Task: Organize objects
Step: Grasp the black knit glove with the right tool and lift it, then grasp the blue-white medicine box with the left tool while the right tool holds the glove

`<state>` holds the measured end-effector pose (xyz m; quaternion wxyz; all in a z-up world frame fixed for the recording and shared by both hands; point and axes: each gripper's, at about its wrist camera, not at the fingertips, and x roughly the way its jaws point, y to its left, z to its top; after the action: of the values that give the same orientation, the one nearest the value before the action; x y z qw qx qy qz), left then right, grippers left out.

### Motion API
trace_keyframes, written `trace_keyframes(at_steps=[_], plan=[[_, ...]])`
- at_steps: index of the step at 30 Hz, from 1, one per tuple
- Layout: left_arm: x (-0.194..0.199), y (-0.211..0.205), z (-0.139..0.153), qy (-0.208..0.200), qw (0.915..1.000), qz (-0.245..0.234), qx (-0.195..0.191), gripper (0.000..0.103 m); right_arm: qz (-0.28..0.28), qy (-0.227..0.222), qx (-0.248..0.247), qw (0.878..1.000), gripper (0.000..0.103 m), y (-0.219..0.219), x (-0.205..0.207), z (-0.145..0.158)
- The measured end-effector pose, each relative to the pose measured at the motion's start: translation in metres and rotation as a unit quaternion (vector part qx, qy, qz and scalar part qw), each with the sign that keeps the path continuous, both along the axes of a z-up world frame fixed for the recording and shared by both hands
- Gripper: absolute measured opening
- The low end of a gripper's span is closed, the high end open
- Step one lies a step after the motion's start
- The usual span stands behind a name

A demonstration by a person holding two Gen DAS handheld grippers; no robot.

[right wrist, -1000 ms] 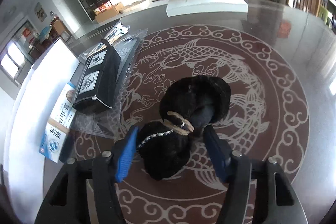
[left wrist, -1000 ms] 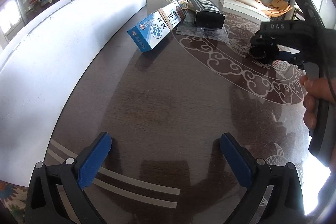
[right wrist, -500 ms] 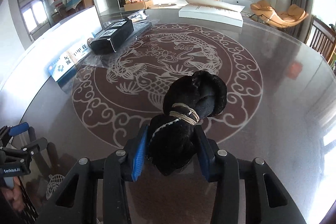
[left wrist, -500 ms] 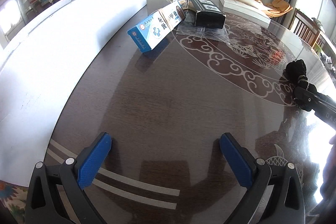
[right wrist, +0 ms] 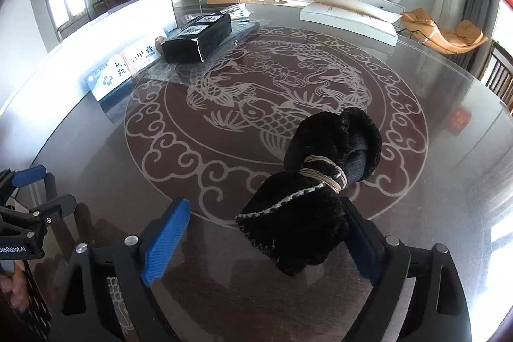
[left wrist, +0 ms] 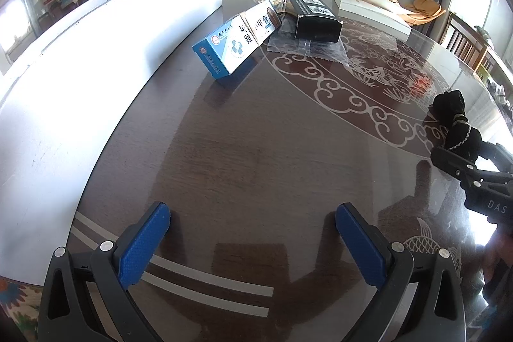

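Observation:
A black fuzzy bundle tied with a tan band [right wrist: 320,181] lies on the glass table between the fingers of my right gripper [right wrist: 266,233]. The jaws stand wide open; the bundle rests against the right pad, apart from the left pad [right wrist: 163,239]. The bundle also shows at the right edge of the left wrist view [left wrist: 455,120]. My left gripper [left wrist: 253,242] is open and empty above the near table edge. A blue and white box [left wrist: 237,40] and a black box [left wrist: 315,18] lie at the far left.
A white board [left wrist: 96,53] stands along the table's left side. Clear plastic bags [left wrist: 307,48] lie under the black box. A flat white box [right wrist: 349,18] lies at the far side. The table [right wrist: 449,149] is glass over a fish pattern.
My right gripper swung the bundle from the table's middle toward the near right, then opened its jaws and let go of it. My left gripper has not moved.

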<state>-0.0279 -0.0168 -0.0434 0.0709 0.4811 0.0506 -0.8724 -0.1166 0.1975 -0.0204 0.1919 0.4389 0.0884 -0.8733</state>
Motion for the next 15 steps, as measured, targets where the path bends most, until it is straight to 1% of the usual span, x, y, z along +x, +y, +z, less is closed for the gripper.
trace_keyframes(at_steps=[1,4,5,6,9,12,14,15], plan=[[0.0,-0.001,0.001,0.002,0.9999,-0.003,0.012,0.103,0.003,0.0,0.006,1.0,0.096,-0.002,0.001,-0.001],[-0.002,-0.009,0.006,0.012,0.9978,-0.013,0.064,0.103,0.01,-0.002,0.012,1.0,0.1,-0.005,0.002,-0.003],[-0.006,-0.012,0.009,0.017,0.9971,-0.014,0.072,0.103,0.01,-0.003,0.01,1.0,0.1,-0.004,0.002,-0.003],[-0.011,-0.013,0.012,0.025,0.9969,-0.019,0.071,0.103,0.011,-0.003,0.01,1.0,0.1,-0.004,0.002,-0.003],[-0.045,-0.014,0.022,0.028,0.9987,-0.033,0.026,0.103,0.012,-0.004,0.011,1.0,0.101,-0.005,0.002,-0.004],[-0.085,-0.021,0.033,0.045,0.998,-0.038,-0.021,0.103,0.013,-0.004,0.012,1.0,0.101,-0.005,0.002,-0.004],[-0.116,-0.027,0.033,0.032,0.9978,-0.031,-0.049,0.103,0.012,-0.004,0.012,1.0,0.101,-0.005,0.002,-0.004],[-0.13,-0.031,0.03,0.023,0.9979,-0.029,-0.053,0.103,0.012,-0.004,0.012,1.0,0.101,-0.005,0.002,-0.004]])
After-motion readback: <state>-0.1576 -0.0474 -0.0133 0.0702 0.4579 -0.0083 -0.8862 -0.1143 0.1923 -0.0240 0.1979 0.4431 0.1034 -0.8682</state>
